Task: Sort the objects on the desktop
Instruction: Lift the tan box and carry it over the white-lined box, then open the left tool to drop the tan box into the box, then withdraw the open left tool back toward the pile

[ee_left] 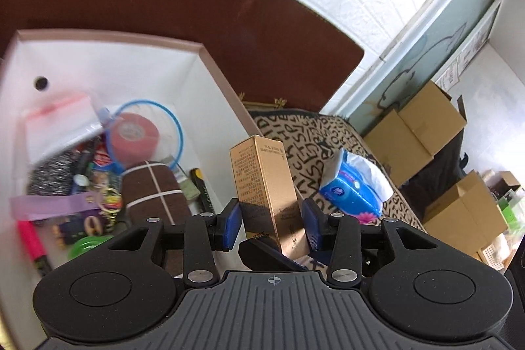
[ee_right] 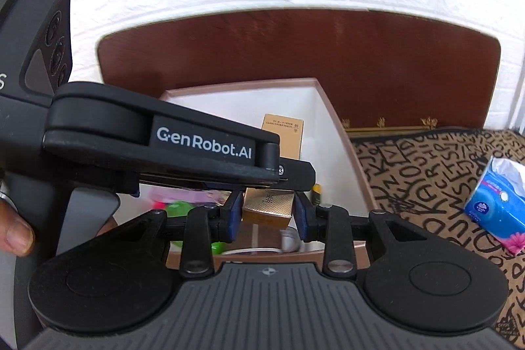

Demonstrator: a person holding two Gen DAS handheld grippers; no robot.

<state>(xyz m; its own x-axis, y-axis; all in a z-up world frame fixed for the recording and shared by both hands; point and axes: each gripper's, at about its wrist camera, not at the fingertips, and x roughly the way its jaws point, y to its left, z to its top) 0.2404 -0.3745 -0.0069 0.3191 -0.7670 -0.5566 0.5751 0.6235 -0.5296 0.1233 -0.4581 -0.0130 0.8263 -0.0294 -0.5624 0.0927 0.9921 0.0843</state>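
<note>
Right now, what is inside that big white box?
The white box holds a red tape roll, a brown bundle, a pink marker and a zip bag. Whatever lies under the pile is covered.

Tight squeeze over the box

The white box [ee_left: 210,94] is packed along its left and near side with clutter [ee_left: 98,179]; only the far right corner is bare. The left gripper [ee_right: 164,136] blocks the right one's way in, gold carton [ee_left: 262,186] standing between.

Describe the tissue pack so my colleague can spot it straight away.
Right of the big white box lies a tan blanket printed with black letters. The tissue pack sits on it: bright blue plastic, pink flower, white tissue poking out the top.
</note>
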